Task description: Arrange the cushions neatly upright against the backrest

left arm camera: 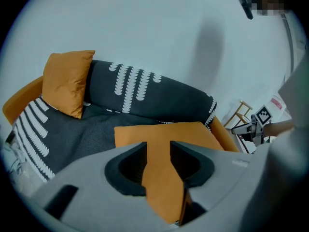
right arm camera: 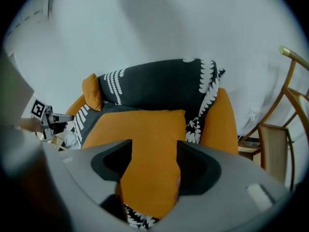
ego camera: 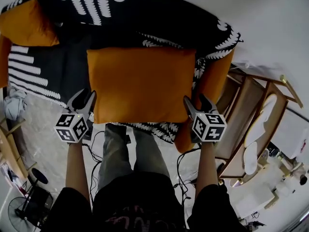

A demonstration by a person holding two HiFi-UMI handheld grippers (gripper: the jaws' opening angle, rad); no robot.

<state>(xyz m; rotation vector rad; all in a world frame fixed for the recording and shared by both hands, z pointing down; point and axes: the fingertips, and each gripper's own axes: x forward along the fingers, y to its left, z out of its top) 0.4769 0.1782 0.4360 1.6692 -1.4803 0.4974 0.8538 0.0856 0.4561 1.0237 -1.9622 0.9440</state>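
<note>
- The big orange cushion (ego camera: 142, 83) lies flat on the seat of the sofa (ego camera: 53, 66), not up against the back.
- The left gripper (ego camera: 83, 96) is at the cushion's 8 o'clock corner. Its jaws are spread, with the corner between them, not pinched.
- The right gripper (ego camera: 194, 100) is at the 4 o'clock corner. Its jaws are spread too, around the cushion's edge.
- A small orange cushion (ego camera: 26, 23) stands up at 10 o'clock, in the sofa's far corner.

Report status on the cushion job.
Open: left hand-held gripper, right hand-held gripper, at cushion near corners. Cushion flat on seat, not upright. Nothing blocking.
</note>
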